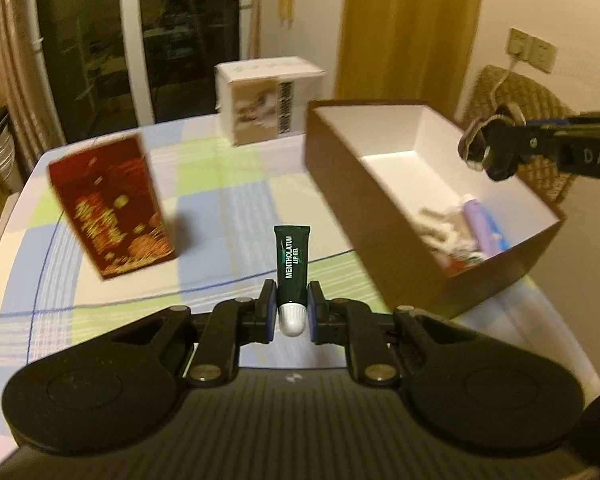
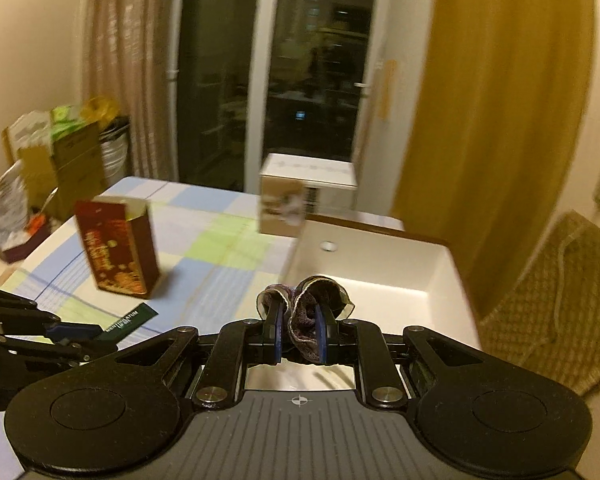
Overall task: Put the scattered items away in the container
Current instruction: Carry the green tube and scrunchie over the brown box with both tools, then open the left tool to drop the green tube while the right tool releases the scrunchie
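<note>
Grippers first: we had our left gripper point(image 1: 292, 312) clamped on a dark green lip gel tube point(image 1: 293, 258), white cap toward us, above the checked tablecloth point(image 1: 220, 184). Our right gripper point(image 2: 300, 330) was pinched tight on a bunched purplish cloth point(image 2: 306, 312) at the near edge of the brown, white-lined box point(image 1: 380, 216), which already held a lilac tube point(image 1: 478, 220) among other things. A red carton point(image 1: 112, 208) stood to the left.
</note>
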Tool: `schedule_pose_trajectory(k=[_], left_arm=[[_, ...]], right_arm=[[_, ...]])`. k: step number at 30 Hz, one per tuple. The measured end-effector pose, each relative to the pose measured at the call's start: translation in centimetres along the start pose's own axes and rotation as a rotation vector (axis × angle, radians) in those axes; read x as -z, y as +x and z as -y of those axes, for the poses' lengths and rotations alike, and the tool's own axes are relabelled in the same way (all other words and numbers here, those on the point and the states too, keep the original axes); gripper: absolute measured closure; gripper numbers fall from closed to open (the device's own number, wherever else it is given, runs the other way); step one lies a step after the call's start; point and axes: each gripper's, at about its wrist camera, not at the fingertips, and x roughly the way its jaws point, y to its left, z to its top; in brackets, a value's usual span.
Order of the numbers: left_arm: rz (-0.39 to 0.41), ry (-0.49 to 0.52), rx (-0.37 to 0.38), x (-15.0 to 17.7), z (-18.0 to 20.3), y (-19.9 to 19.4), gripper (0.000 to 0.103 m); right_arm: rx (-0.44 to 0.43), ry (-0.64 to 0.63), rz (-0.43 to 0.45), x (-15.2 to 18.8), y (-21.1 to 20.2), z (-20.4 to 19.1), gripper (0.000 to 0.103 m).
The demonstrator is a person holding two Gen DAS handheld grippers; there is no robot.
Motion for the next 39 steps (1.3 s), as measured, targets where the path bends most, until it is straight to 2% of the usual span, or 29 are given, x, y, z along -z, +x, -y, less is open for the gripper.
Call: schedule_pose_trajectory(k=[8, 16, 24, 34, 36, 37, 39], left_arm=[[0.032, 0.085, 0.066, -3.3, 5.2, 0.1, 0.091], [0.022, 0.153, 0.123, -5.1, 9.7, 2.5, 0.091], [-0.022, 0.183, 0.140, -5.5, 11.9, 5.9, 0.091], [-0.045, 0.195, 0.141, -5.4, 13.2, 8.4, 0.091], [-0.042, 0.201, 0.142, -5.4, 13.2, 8.7, 0.073], [-0.039, 0.200, 0.145, -5.4, 13.2, 8.8, 0.052], [-0.028, 0.197, 0.149, -5.3, 12.9, 8.7, 0.049]], right_arm=[[0.063, 0.105, -0.011, 1.1, -1.4, 5.7, 0.084], [0.079, 0.164, -0.047, 2.6, -0.5, 9.4, 0.084], [0.077, 0.197, -0.065, 3.1, 1.4, 11.2, 0.084], [0.072, 0.209, -0.077, 3.4, 2.5, 11.9, 0.084], [0.071, 0.211, -0.078, 3.5, 2.6, 11.9, 0.084], [0.071, 0.211, -0.079, 3.5, 2.6, 12.0, 0.084], [0.071, 0.210, -0.081, 3.5, 2.7, 11.9, 0.084]])
